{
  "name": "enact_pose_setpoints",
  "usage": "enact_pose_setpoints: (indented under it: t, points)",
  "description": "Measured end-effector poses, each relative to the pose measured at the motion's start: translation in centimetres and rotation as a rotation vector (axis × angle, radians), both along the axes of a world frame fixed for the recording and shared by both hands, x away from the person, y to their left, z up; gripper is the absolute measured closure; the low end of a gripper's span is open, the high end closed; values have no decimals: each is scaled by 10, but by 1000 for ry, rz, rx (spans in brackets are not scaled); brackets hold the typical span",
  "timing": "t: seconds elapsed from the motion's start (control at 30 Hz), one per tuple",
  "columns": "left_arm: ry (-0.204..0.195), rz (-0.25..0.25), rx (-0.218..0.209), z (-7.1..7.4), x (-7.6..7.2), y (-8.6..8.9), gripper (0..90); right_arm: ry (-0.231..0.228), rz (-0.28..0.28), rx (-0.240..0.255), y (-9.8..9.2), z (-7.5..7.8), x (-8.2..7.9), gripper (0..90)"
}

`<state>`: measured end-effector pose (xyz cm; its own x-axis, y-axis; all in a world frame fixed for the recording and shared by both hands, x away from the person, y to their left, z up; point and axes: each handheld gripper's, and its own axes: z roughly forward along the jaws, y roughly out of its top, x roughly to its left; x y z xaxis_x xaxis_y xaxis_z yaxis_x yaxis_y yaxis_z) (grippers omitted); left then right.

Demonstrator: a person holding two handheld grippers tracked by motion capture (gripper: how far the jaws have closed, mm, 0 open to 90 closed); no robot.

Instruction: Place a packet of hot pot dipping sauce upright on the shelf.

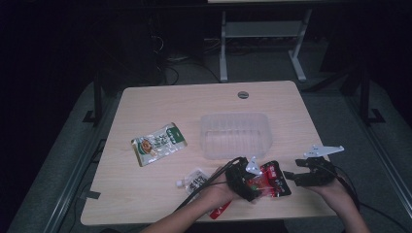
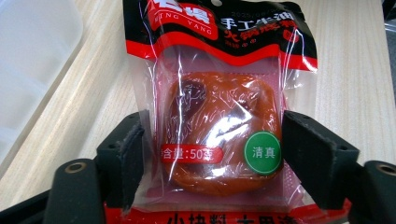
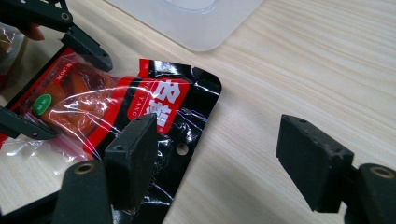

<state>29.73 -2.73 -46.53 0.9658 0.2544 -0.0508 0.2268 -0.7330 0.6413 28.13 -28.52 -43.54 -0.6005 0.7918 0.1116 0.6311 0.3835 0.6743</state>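
The red sachet (image 2: 219, 121) lies flat on the table (image 1: 145, 194) at the near edge, just in front of the clear tub (image 1: 235, 136). The left gripper (image 2: 212, 154) straddles it, its 2 pads touching the film on either side of the brown block inside, so it looks pinched across the middle, though lightly. The right gripper (image 3: 224, 158) waits just beside the sachet's black header end, jaws spread with bare wood between them and 1 pad over the corner of the pack.

I'd judge the pack light, with a firm lump sealed in slick, crinkly film that will slide and buckle under a hard squeeze. The block is the best place to take hold; the flat sealed edges would fold. A green sachet (image 1: 159, 143) and a small white pouch (image 1: 194, 180) lie well apart to the left.
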Motion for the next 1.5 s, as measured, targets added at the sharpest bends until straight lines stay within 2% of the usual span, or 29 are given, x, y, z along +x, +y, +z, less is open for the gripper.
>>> enact_pose_setpoints:
  t: [0.1,0.17,0.2,0.37,0.5,0.6,0.73,0.83,0.9,1.1,1.2,1.27,1.3,1.33,1.37,1.5]
  points:
    - [-10,0,-1,1,0,1,328,1,-2,0,0,0,0,288]
    - [-44,-22,12,4,-4,0,390,-2,-2,0,0,0,0,288]
    - [-51,-24,17,4,-5,0,390,-2,-2,0,0,0,0,288]
    - [-39,-46,16,7,-2,3,413,-2,-10,4,-2,1,0,288]
    - [-4,-34,-6,8,0,5,416,-8,-12,6,-3,1,0,288]
    - [3,-32,-17,11,0,10,416,-10,-12,6,-4,2,0,288]
    - [18,-27,-52,20,1,19,417,-25,-18,12,-7,4,0,289]
    - [6,-36,-60,31,1,29,417,-36,-23,25,-8,7,-1,297]
    - [9,-30,-83,37,-1,35,417,-37,-16,52,-7,12,-2,302]
    - [-12,-28,-92,50,-5,62,417,-54,30,87,5,21,0,302]
    - [-13,-9,-101,53,-9,78,416,-60,60,129,15,27,3,301]
    - [-16,1,-106,54,-10,89,416,-68,103,191,30,35,7,302]
    - [-14,5,-106,54,-10,93,416,-68,103,191,30,35,7,302]
    - [-20,10,-107,54,-11,98,416,-62,131,221,39,38,10,302]
    - [-20,20,-114,55,-11,103,416,-62,131,221,39,38,10,302]
    - [-32,42,-127,57,-14,120,416,-22,202,273,65,40,16,309]
